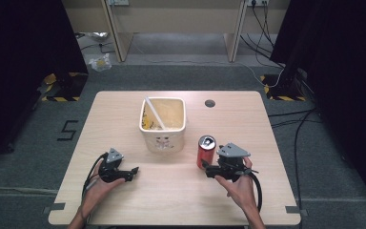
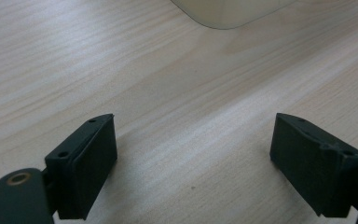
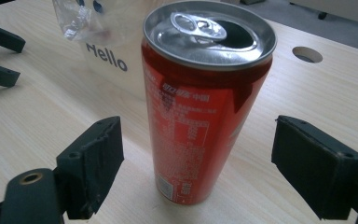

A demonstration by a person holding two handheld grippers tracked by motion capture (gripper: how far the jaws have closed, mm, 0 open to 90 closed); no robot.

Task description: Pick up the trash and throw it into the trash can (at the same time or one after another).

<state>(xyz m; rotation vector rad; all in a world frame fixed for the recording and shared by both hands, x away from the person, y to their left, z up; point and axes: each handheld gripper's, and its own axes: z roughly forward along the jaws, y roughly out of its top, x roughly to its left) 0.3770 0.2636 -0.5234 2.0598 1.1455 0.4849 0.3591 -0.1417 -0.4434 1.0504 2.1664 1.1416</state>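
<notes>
Can: I see the red can [image 3: 205,107] upright on the table [image 1: 171,191], opened, just right of the cream tub [image 1: 162,125].
Right gripper [image 3: 196,158]: jaws apart either side of the can, not touching.
Left gripper [image 2: 193,163]: jaws apart over bare wood.
</notes>
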